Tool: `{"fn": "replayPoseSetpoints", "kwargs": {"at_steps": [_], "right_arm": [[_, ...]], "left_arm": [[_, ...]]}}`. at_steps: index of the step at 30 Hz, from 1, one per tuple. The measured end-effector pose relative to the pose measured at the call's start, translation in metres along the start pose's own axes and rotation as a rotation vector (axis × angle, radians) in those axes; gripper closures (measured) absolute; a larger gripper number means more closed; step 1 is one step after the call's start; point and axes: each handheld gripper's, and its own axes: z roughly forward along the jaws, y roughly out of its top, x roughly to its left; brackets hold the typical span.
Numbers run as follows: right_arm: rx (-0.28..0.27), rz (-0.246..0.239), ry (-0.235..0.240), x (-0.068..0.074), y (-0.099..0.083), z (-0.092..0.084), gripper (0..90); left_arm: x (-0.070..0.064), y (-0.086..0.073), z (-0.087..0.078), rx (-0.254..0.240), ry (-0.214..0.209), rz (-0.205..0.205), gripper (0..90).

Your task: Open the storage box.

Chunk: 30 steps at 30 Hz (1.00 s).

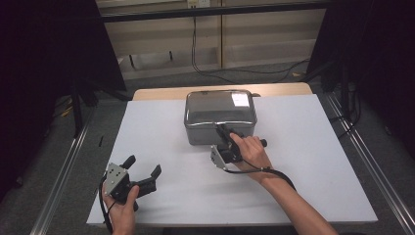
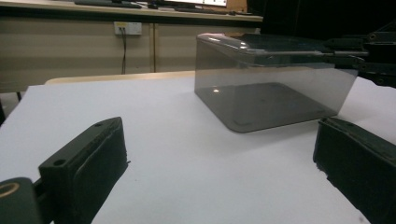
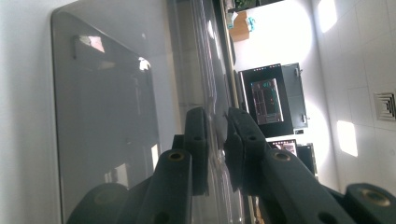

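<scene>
Daylight from above falls on a white rectangular sheet covering a pale wooden table, and near its far middle stands a smoky grey, see-through plastic box with rounded corners, its glossy top catching a bright reflection. In the high view the right gripper, held in the person's right hand, has its black jaws clamped together on the near rim of that box, a cable looping back along the forearm. The left gripper rests low on the sheet at the near left, well apart from the box, jaws spread with nothing between them. In the left gripper view the two black jaws stand wide at either side, bare white sheet between them, and the grey box sits beyond, a little to the right. In the right gripper view the picture is turned sideways: the jaws pinch the thin edge of the box wall, whose tinted face stretches away to the left.
</scene>
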Motion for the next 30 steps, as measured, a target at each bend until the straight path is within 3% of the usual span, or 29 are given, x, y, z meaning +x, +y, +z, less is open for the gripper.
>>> {"fn": "replayPoseSetpoints", "kwargs": {"at_steps": [10, 11, 17, 22, 26, 30], "right_arm": [[-0.008, 0.015, -0.011, -0.005, 0.001, 0.001, 78.7], [-0.008, 0.013, -0.012, -0.005, 0.001, 0.001, 78.7], [-0.007, 0.022, -0.020, -0.007, 0.001, 0.000, 78.6], [-0.014, 0.025, -0.027, -0.010, 0.001, 0.001, 78.7], [-0.014, 0.024, -0.028, -0.011, 0.002, 0.002, 78.5], [-0.013, 0.025, -0.026, -0.011, 0.003, 0.002, 78.5]], "left_arm": [[0.003, 0.006, 0.012, 0.009, -0.025, -0.018, 4.8], [0.003, 0.008, 0.014, 0.020, -0.042, -0.009, 5.0], [0.002, 0.015, 0.025, 0.026, -0.051, 0.049, 5.2], [0.006, 0.017, 0.036, 0.008, -0.104, 0.040, 4.5], [0.008, 0.020, 0.048, 0.003, -0.119, 0.036, 4.3], [0.007, 0.024, 0.062, 0.008, -0.161, 0.096, 4.3]]}}
